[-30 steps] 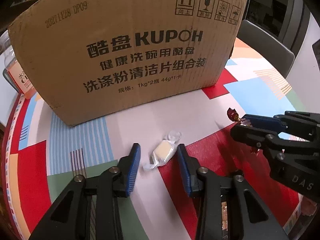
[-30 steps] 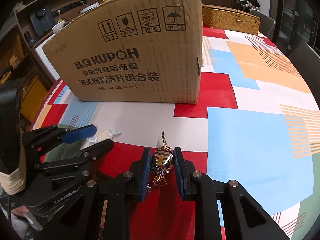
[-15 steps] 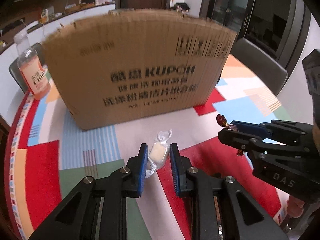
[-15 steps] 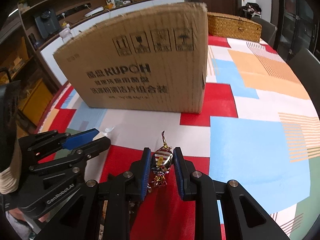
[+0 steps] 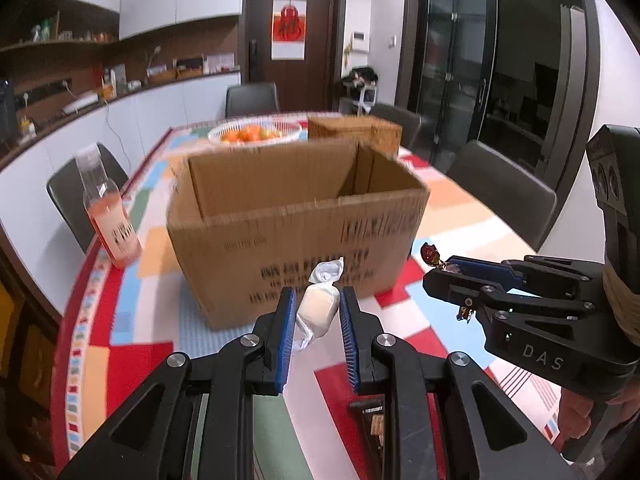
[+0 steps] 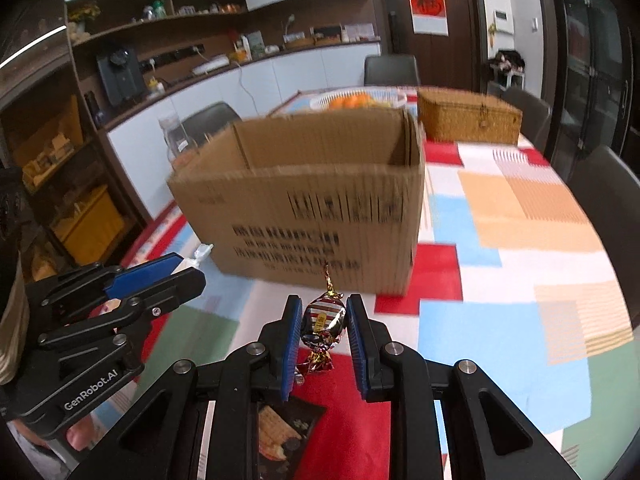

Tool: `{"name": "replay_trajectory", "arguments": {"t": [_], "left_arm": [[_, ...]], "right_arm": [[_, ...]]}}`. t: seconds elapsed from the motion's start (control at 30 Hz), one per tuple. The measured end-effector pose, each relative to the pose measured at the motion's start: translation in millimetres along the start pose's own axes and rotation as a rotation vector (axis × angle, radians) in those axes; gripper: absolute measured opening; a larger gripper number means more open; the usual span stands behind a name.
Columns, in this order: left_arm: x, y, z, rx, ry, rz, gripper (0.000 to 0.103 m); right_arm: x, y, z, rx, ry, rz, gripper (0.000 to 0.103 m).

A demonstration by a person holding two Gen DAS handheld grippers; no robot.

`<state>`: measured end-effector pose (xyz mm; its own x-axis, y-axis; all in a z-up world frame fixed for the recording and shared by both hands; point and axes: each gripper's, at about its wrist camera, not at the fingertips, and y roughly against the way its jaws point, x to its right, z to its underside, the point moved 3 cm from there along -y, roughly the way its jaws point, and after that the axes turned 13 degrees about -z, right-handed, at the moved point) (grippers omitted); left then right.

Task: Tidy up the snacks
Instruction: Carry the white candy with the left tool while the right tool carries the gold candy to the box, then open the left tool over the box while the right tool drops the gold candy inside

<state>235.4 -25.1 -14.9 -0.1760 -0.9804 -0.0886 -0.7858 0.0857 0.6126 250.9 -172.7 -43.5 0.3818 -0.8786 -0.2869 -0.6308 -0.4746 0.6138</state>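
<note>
While both fingers stay clenched on candies, white candy (image 5: 317, 309) and striped candy (image 6: 323, 322) have risen toward box (image 5: 296, 232).

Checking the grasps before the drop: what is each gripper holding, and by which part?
Left gripper pinches the white candy by its body; right gripper pinches the striped foil candy by its body.

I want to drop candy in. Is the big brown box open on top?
Open. The cardboard box shows its inner walls and bare rim, no flaps over it. Its bottom is hidden.
</note>
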Motion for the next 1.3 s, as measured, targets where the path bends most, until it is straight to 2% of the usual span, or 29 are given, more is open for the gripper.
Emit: {"name": "replay_trajectory", "arguments": {"t": [0.3, 0.5, 0.77, 1.13, 1.23, 1.3], "left_arm": [[-12, 21, -40, 0.121, 0.004, -0.040, 0.023], [-23, 17, -63, 0.161, 0.010, -0.063, 0.023], [-35, -6, -95, 0.159, 0.026, -0.073, 0.023], [-41, -51, -123, 0.101, 0.015, -0.106, 0.023], [-44, -55, -125, 0.106, 0.018, -0.128, 0.038], [-44, -52, -124, 0.115, 0.021, -0.142, 0.044]], "right_arm": [[-13, 19, -38, 0.115, 0.048, -0.006, 0.024], [-17, 20, -65, 0.166, 0.078, -0.003, 0.024], [-14, 9, -100, 0.192, 0.092, -0.008, 0.024], [1, -26, -133, 0.145, 0.095, 0.024, 0.024], [7, -36, -137, 0.124, 0.087, 0.036, 0.025], [10, -38, -136, 0.108, 0.077, 0.046, 0.032]]}}
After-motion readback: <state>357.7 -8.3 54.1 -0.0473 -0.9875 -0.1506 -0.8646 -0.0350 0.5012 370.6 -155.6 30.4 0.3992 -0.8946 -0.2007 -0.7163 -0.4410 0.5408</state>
